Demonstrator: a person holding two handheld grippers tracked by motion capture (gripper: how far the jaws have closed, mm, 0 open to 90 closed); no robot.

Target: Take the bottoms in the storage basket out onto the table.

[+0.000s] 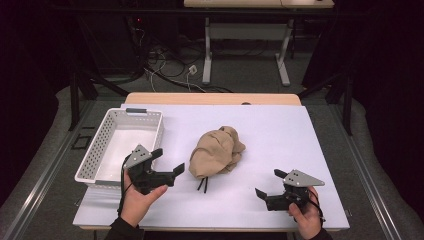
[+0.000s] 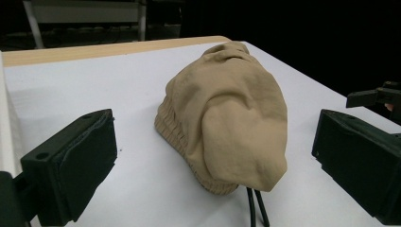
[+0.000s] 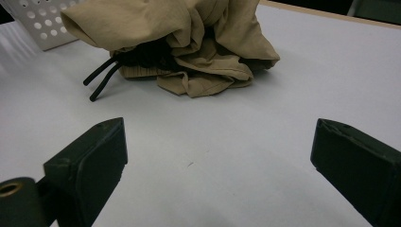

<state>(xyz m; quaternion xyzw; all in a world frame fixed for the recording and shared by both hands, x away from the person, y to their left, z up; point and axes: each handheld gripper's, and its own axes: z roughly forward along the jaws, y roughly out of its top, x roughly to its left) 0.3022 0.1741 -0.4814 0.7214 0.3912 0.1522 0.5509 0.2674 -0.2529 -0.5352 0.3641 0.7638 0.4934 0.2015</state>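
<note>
- The crumpled tan garment [image 1: 217,153], shorts or trousers by the ribbed waistband, lies in a heap on the white table cover [image 1: 280,130], right in front of the left gripper [image 1: 168,161] and just ahead of its jaws.
- Two black drawstrings [image 1: 202,185] poke out from under the near edge of the heap, toward the person.
- The left gripper has its jaws spread wide and holds nothing; the garment sits between them and a little beyond.
- The right gripper [image 1: 268,186] is also spread wide and empty, well back from the cloth, with bare table between.
- My worry: a pinch on the loose top fold would lift one layer and let the rest trail or unfurl; grabbing only the drawstrings would drag the heap rather than lift it.
- The white perforated basket [image 1: 120,145] stands just to the left gripper's outer side. Its near wall could catch a dangling fold if the cloth goes that way.
- Nothing stands between either gripper and the garment.
</note>
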